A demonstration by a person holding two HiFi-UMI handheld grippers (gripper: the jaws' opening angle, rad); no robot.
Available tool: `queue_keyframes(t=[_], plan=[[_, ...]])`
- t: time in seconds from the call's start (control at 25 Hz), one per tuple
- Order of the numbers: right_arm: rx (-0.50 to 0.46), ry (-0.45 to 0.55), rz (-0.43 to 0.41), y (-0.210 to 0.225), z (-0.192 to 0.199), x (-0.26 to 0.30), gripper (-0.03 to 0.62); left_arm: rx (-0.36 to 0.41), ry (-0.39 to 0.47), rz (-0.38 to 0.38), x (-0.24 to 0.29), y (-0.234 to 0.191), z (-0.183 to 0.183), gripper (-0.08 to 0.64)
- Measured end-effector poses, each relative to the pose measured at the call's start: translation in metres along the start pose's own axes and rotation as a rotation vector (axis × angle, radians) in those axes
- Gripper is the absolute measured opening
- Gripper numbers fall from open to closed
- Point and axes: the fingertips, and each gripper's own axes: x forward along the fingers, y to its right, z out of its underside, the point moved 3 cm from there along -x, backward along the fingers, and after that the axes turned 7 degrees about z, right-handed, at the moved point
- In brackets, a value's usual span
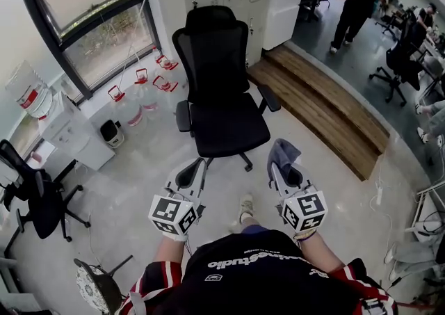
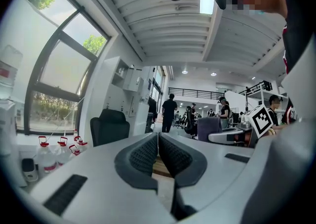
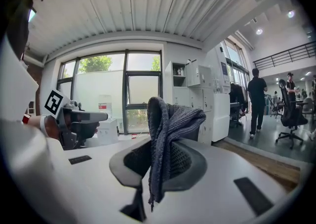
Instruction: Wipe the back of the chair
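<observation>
A black mesh-backed office chair (image 1: 217, 84) stands in front of me, its seat toward me and its backrest on the far side. My left gripper (image 1: 197, 167) is held low near the seat's front left, jaws pressed together with nothing between them (image 2: 158, 151). My right gripper (image 1: 280, 167) is held near the seat's front right, shut on a grey-blue cloth (image 1: 281, 154) that bunches up over the jaws. In the right gripper view the cloth (image 3: 165, 139) hangs folded between the pads. Neither gripper touches the chair.
Water bottles with red caps (image 1: 139, 91) stand by the window at left, next to a white cabinet (image 1: 73, 136). A second black chair (image 1: 35, 195) sits far left. A wooden step (image 1: 327, 108) runs at right. A person (image 1: 356, 1) stands in the distance.
</observation>
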Motion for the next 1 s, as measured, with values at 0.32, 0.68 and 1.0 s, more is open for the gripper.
queue_keyframes(t=[0.32,0.68,1.0], plan=[[0.026,0.003,-0.020,0.038,-0.007,0.076,0.063,0.020,-0.024,-0.038,0.053,-0.046,-0.007,0.028],[0.040,0.031,-0.052,0.113,-0.039,0.190,0.063,0.062,-0.032,-0.065,0.171,-0.108,-0.043,0.028],[0.071,0.020,-0.077,0.189,-0.050,0.257,0.063,0.083,-0.054,-0.107,0.252,-0.129,-0.063,0.028]])
